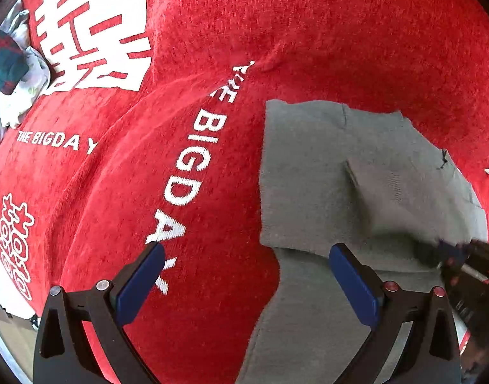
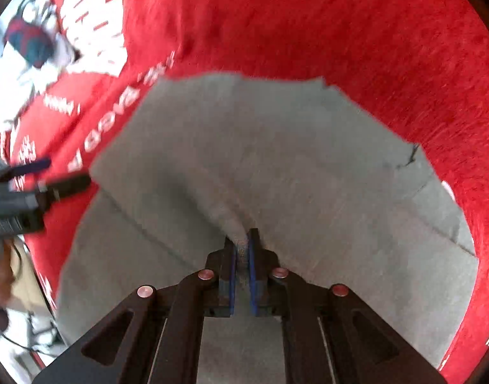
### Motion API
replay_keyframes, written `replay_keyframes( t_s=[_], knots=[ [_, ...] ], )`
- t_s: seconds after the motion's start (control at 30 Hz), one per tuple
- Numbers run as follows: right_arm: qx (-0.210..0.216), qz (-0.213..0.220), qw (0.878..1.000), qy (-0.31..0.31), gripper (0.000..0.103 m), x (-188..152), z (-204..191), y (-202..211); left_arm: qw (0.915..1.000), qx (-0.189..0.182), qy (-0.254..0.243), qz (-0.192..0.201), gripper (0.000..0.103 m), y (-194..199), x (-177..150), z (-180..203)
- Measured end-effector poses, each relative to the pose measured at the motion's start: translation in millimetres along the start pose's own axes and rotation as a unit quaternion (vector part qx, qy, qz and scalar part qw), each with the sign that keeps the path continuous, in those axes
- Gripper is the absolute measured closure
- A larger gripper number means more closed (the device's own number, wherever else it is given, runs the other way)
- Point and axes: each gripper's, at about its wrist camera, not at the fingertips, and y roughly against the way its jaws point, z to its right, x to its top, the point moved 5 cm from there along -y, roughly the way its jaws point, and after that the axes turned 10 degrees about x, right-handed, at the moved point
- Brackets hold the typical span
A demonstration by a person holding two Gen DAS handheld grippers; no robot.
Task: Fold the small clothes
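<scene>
Nearest the lens, the right gripper [image 2: 243,240] is pinching a raised ridge of the grey cloth [image 2: 276,166] — its blue fingers [image 2: 252,256] are nearly together, with a thin fold of fabric clamped between them. The cloth is lying mostly flat on a red blanket [image 2: 356,32] printed with white lettering, and the pinched ridge is sitting near the middle of the cloth, toward its near edge. In the left wrist view, the left gripper [image 1: 247,252] is hovering over the cloth's left edge with its fingers [image 1: 353,281] wide apart and nothing between them; one finger is over the blanket, the other over the grey fabric [image 1: 308,166].

The cloth is running away from both grippers, its far edge lying straight across the blanket. Judging by this, the right hand is the one set to carry the fold, and the grey panel it must lay over is lying ahead of its fingers. The left hand is nearer the cloth's free left edge — well placed to pin or take it. A bundle of other clothes [image 1: 11,64] is lying well away, beyond the blanket's far left corner.
</scene>
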Motion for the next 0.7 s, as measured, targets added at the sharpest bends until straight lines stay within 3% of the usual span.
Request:
replay_keyframes(
  t_s=[0.03,0.07,0.1,0.13,0.23,0.27,0.37,0.4,0.47,0.5,0.53,0.57,0.6,0.63,0.7],
  knots=[
    [0.002,-0.003,1.000,0.002,0.078,-1.9,-2.3,3.1,1.0000,-0.005,0.000,0.000,0.000,0.6,0.4,1.2],
    [0.008,-0.003,1.000,-0.003,0.059,-6.9,-2.3,8.4,0.9999,-0.014,0.000,-0.001,0.000,0.9,1.3,4.6],
    [0.016,0.000,1.000,-0.013,0.051,-11.1,-1.4,13.7,0.9998,-0.020,-0.001,-0.002,0.000,1.4,1.9,7.7],
    [0.029,0.006,0.999,-0.035,0.046,-16.9,3.6,22.3,0.9996,-0.029,-0.003,-0.003,0.000,2.0,2.5,11.7],
    [0.060,0.022,0.985,-0.159,0.046,-48.5,42.6,43.5,0.9982,-0.058,-0.011,-0.006,0.000,3.5,5.9,30.1],
    [0.069,0.029,0.975,-0.210,0.046,-61.5,60.3,49.8,0.9972,-0.072,-0.015,-0.010,0.000,2.3,7.3,37.6],
    [0.102,0.066,0.915,-0.384,0.046,-111.0,121.2,65.2,0.9944,-0.101,-0.022,-0.023,0.000,-4.4,12.4,56.9],
    [0.118,0.087,0.884,-0.444,0.046,-129.8,142.9,68.8,0.9940,-0.103,-0.025,-0.026,0.001,-6.5,14.0,62.3],
    [0.141,0.120,0.840,-0.510,0.046,-148.6,166.9,70.7,0.9935,-0.105,-0.036,-0.027,0.017,-10.5,18.3,72.6],
    [0.164,0.147,0.811,-0.542,0.046,-154.9,179.4,71.7,0.9925,-0.109,-0.043,-0.034,0.023,-13.9,19.7,78.5],
    [0.175,0.163,0.794,-0.559,0.046,-156.9,186.9,72.2,0.9914,-0.114,-0.048,-0.043,0.043,-17.7,20.5,83.8],
    [0.180,0.173,0.783,-0.570,0.054,-157.0,192.7,72.7,0.9902,-0.119,-0.054,-0.051,0.079,-21.1,20.8,89.1],
    [0.176,0.178,0.783,-0.569,0.091,-152.9,199.0,73.8,0.9901,-0.116,-0.058,-0.054,0.088,-22.8,20.8,90.8],
    [0.169,0.176,0.790,-0.562,0.096,-149.6,201.3,75.7,0.9908,-0.110,-0.059,-0.052,0.089,-22.1,22.1,91.4],
    [0.169,0.181,0.806,-0.538,0.097,-143.4,203.5,85.3,0.9906,-0.119,-0.055,-0.038,0.092,-10.3,23.7,90.2]
  ],
)
